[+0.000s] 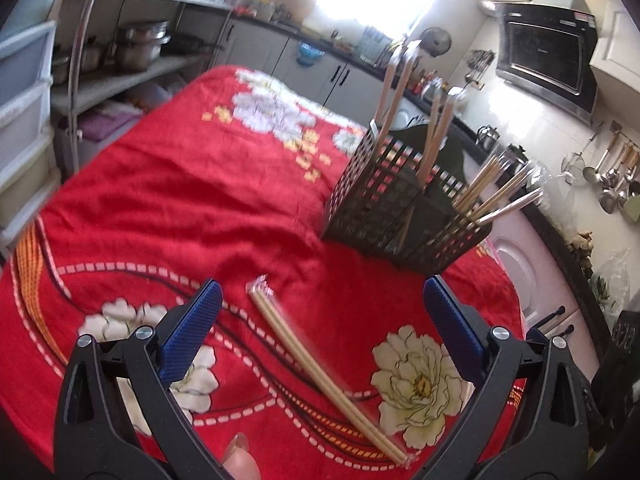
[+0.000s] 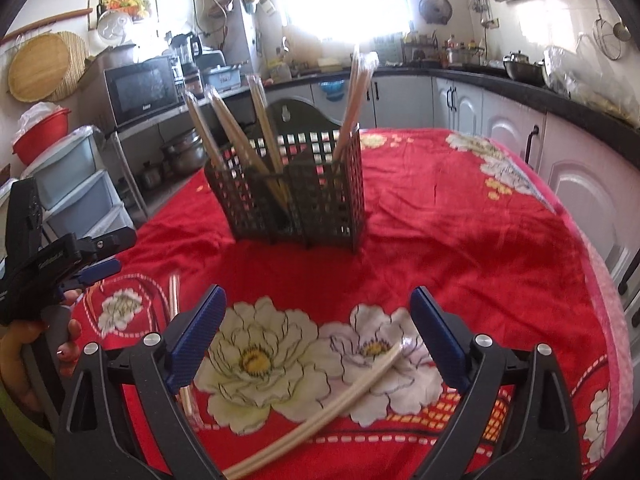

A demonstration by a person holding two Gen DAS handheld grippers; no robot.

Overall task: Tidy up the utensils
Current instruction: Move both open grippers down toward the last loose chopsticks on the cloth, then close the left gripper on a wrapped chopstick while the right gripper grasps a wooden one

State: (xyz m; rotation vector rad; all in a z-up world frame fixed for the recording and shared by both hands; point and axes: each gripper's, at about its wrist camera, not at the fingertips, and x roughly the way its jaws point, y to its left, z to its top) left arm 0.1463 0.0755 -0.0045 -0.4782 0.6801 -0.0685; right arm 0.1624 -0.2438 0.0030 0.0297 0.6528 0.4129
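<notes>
Wrapped wooden chopstick pairs (image 1: 326,376) lie loose between both wide-open grippers (image 1: 322,302) (image 2: 318,306); black lattice plastic caddy (image 2: 292,192) at 12 o'clock, presumably their destination.

red floral cloth (image 1: 168,184), dark, perhaps black, lattice holder (image 1: 384,208), blue fingers (image 2: 196,336)

Microwave (image 2: 142,90), perhaps pots (image 1: 140,44) shelved

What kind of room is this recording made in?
Most likely a home kitchen: a black microwave oven on a shelf, metal ladles and strainers hanging on the wall, and a black range hood above the dark countertop.
</notes>
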